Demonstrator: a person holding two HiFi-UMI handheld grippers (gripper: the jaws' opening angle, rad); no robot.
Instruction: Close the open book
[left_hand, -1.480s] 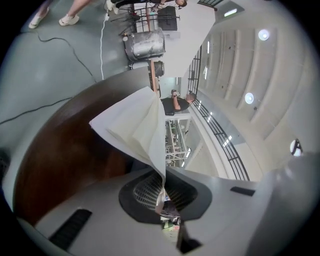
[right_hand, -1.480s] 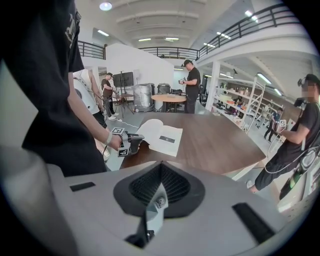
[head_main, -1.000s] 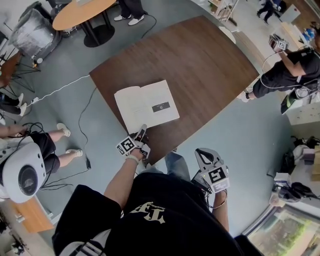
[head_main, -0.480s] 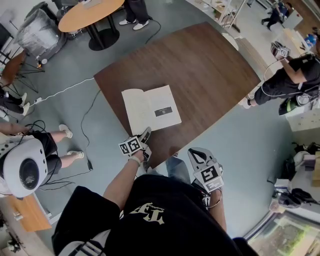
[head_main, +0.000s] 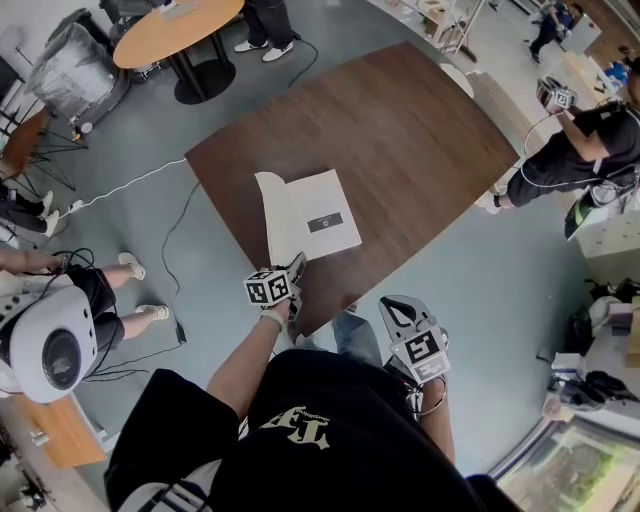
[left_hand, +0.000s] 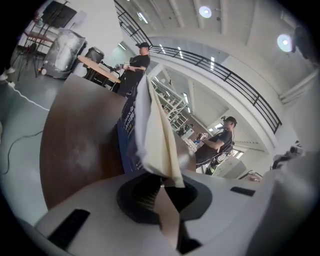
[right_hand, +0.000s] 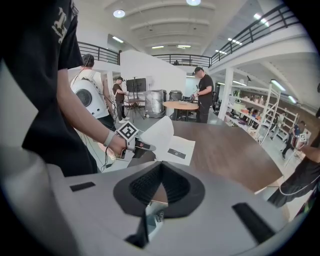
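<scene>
Currently we see the book (head_main: 310, 215) lying near our edge of the brown table (head_main: 400, 130). Its right half is flat, with a small dark rectangle (head_main: 323, 222) printed on the page, and its left half is raised off the wood, close to upright. Our left gripper (head_main: 296, 266) reaches forward from a bent, bare forearm (head_main: 245, 355), low over the near table edge. Its jaws are pinched together on the lower corner of the raised half. In the left gripper view a cream sheet (left_hand: 160, 145) runs down into the slit between the pads, with the dark blue cover (left_hand: 129, 135) showing to its left. Our right gripper (head_main: 399, 310) is held back beside our waist, off the table and well apart from the book, its jaws pressed tip to tip with nothing between them. In the head view the marker cube (head_main: 268, 288) covers most of the left gripper's body, and our dark shirt (head_main: 330, 440) hides the right forearm. We cannot tell whether the grip takes in the cover alone or pages with it, and the print on the pages is too small to read
</scene>
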